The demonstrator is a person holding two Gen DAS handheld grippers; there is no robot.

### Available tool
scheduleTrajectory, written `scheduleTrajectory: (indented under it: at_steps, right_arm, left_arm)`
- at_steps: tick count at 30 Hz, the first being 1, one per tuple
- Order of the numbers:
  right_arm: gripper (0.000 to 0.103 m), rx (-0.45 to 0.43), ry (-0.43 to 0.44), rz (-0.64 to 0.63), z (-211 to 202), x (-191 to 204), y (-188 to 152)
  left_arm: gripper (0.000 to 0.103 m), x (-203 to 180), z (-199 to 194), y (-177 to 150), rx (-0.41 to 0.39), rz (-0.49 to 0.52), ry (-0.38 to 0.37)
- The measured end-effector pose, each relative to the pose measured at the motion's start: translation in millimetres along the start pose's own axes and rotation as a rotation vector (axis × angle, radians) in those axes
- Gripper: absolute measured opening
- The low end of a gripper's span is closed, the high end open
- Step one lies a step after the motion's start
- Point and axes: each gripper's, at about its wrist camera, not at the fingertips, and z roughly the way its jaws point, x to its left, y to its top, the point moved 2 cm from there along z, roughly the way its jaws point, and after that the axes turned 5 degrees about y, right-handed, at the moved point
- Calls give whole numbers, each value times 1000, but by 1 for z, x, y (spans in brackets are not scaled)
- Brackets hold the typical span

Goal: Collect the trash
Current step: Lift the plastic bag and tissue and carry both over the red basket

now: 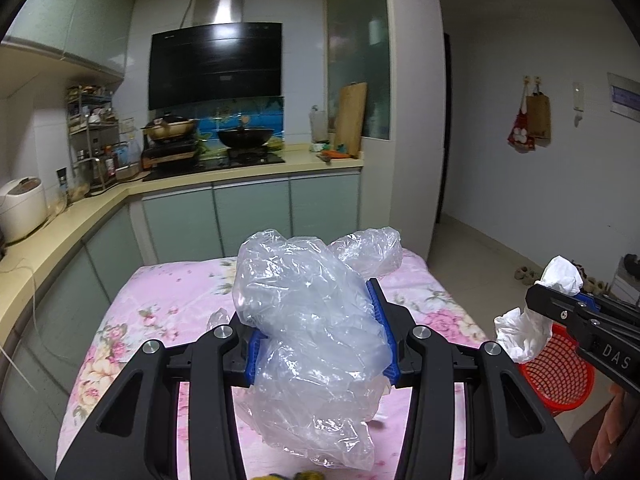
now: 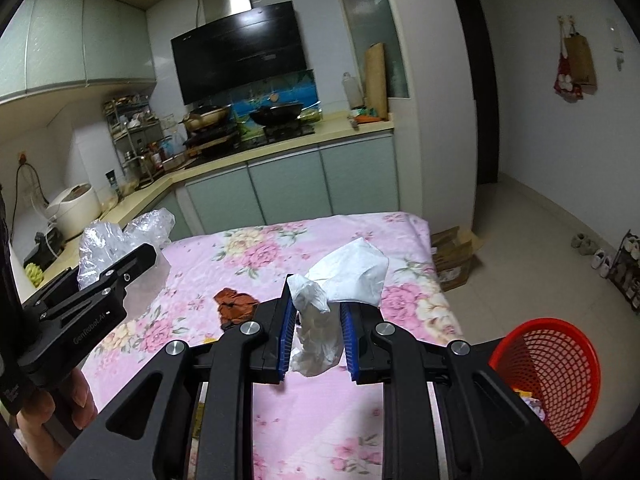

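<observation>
While both grippers hang above a table draped in a pink floral cloth (image 2: 280,248), each has trash caught between its blue pads; the left gripper (image 1: 320,344) is clenched on a crumpled clear plastic bag (image 1: 316,320), which bulges up over the fingers and sags down below them toward the cloth; the right gripper (image 2: 316,336) is squeezed tight on a wad of white tissue (image 2: 344,280), one end puffing up above the fingertips, the other drooping under them. In the right wrist view the left gripper sits off to the left, over the cloth's left edge, with the plastic bag showing beyond its fingers; in the left wrist view the right gripper reaches in from the right edge with the tissue in its grip, in front of a red mesh basket (image 2: 556,372); that basket stands on the tiled floor just beside the table's right side, with a few scraps lying in its bottom. A crumpled brown scrap (image 2: 234,304) lies on the cloth between the two grippers, apart from both. Behind the table a kitchen counter (image 1: 248,168) carries a stove with a black wok (image 1: 246,136); a cardboard box (image 2: 456,256) sits on the floor by the table's far right corner.
</observation>
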Motion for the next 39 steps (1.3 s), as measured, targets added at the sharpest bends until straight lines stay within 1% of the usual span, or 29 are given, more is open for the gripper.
scheduleTrajectory:
  at_steps: [10,18,25,35,39]
  right_arm:
    - [21,-21,-82,39,-20,-36,-2]
    - [21,-34,-139,77,-33,-63,-7]
    - [21,-43,-196,101,-49,-85,-13]
    - [21,-44,-272,138,-63,-112,-23]
    - [21,-33,-310,163,-68,-128,-32]
  left_arm:
    - [42,-43,4,-1,0,37,-87]
    - [42,-83,12,-7,25,64,-171]
    - [42,-112,15,-10,34,84,-230]
    - [42,-157,24,-21,72,127,-324]
    - [42,-175,34,-28,110,140,-378]
